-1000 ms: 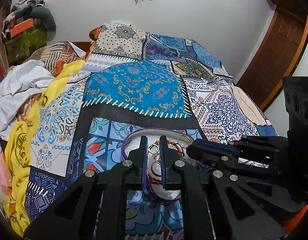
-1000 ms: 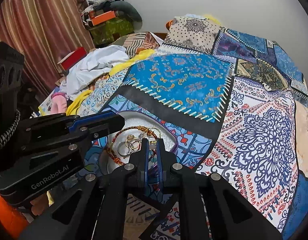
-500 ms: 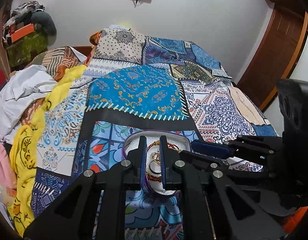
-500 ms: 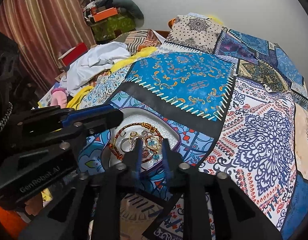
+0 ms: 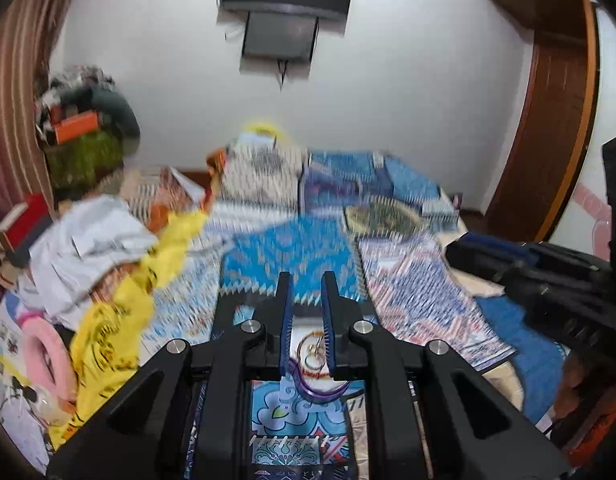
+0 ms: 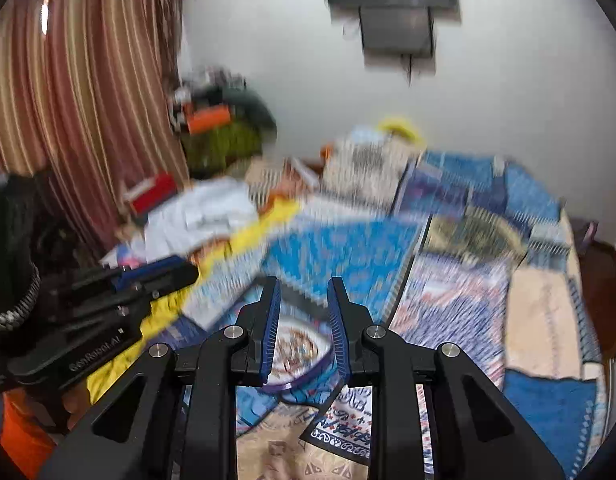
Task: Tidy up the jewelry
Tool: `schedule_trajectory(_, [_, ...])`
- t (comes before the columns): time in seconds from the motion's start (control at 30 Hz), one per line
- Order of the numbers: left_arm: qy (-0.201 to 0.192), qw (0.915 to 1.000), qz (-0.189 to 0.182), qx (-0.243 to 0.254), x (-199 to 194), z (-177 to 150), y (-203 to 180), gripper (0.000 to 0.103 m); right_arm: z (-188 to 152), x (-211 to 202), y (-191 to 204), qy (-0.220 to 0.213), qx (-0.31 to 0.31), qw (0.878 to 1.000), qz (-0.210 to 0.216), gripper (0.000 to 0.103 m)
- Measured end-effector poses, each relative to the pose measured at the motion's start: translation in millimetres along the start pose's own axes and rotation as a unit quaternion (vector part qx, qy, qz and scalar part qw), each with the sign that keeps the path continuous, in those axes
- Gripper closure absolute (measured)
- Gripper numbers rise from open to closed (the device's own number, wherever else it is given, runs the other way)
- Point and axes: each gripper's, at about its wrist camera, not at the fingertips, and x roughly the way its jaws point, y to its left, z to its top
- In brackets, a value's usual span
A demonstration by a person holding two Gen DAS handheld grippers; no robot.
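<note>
1. The jewelry tray (image 5: 319, 389), white inside with a purple rim, lies on the patchwork bedspread (image 5: 292, 252) at the near end of the bed; the same tray (image 6: 304, 372) shows blurred in the right wrist view.
2. Inside it lie a beaded bracelet (image 5: 308, 372) and gold rings (image 5: 313, 350); motion blur hides any finer detail.
3. The left gripper (image 5: 306, 284) is raised above the tray, its jaws parted by a narrow gap with nothing between them.
4. The right gripper (image 6: 302, 292) hangs over the tray's near side, its jaws spread moderately and gripping nothing.
5. Each gripper appears in the other's view: the right one (image 5: 508, 258) at the right edge, the left one (image 6: 148, 280) at the left edge, both clear of the tray.
6. Left of the tray, a yellow cloth (image 5: 120, 320) and white clothes (image 5: 84, 248) are heaped on the bed.
7. At the far left, striped curtains (image 6: 80, 100) hang beside piled belongings (image 6: 224, 128).
8. A wall-mounted television (image 5: 286, 0) hangs on the far white wall; a brown wooden door (image 5: 548, 120) stands at the right.
</note>
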Motion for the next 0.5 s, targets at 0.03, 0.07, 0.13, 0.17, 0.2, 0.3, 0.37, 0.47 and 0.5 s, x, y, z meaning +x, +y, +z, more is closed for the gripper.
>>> schedule_trajectory(0.03, [-0.012, 0.9999, 0.001, 0.002, -9.9, 3.3, -2.7, 0.088, 4.1, -12.9, 2.5, -0.019, -0.001, 1.000, -0.002, 0.081])
schedule_trajectory(0.07, [-0.031, 0.9995, 0.004, 0.006, -24.2, 7.3, -6.5, 0.084, 7.3, -23.9, 5.1, -0.036, -0.002, 0.999, -0.004, 0.081])
schedule_trajectory(0.13, [-0.067, 0.9976, 0.012, 0.014, -49.2, 13.0, -13.8, 0.074, 13.2, -51.0, 11.5, -0.076, -0.004, 0.997, -0.009, 0.081])
schedule_trajectory(0.17, [-0.085, 0.9961, 0.016, 0.017, -61.5, 14.9, -17.2, 0.064, 14.9, -63.1, 14.5, -0.093, -0.006, 0.996, -0.013, 0.078])
schedule_trajectory(0.2, [-0.101, 0.9945, 0.019, 0.020, -73.6, 16.5, -20.0, 0.058, 16.0, -75.7, 17.7, -0.111, -0.007, 0.994, -0.018, 0.075])
schedule_trajectory(0.3, [-0.150, 0.9880, 0.030, 0.022, -108.7, 19.7, -27.0, 0.030, 15.0, -107.3, 25.9, -0.160, -0.002, 0.987, -0.032, 0.051])
schedule_trajectory(0.37, [-0.168, 0.9848, 0.039, 0.021, -123.3, 20.3, -29.2, 0.012, 13.1, -120.2, 31.7, -0.183, -0.004, 0.982, -0.047, 0.038])
schedule_trajectory(0.47, [-0.188, 0.9808, 0.049, 0.019, -141.7, 18.6, -31.0, 0.003, 9.2, -132.9, 40.0, -0.203, -0.007, 0.976, -0.071, 0.018])
schedule_trajectory(0.5, [-0.191, 0.9801, 0.051, 0.020, -145.9, 17.9, -31.8, 0.002, 7.8, -135.0, 42.6, -0.209, -0.006, 0.975, -0.078, 0.014])
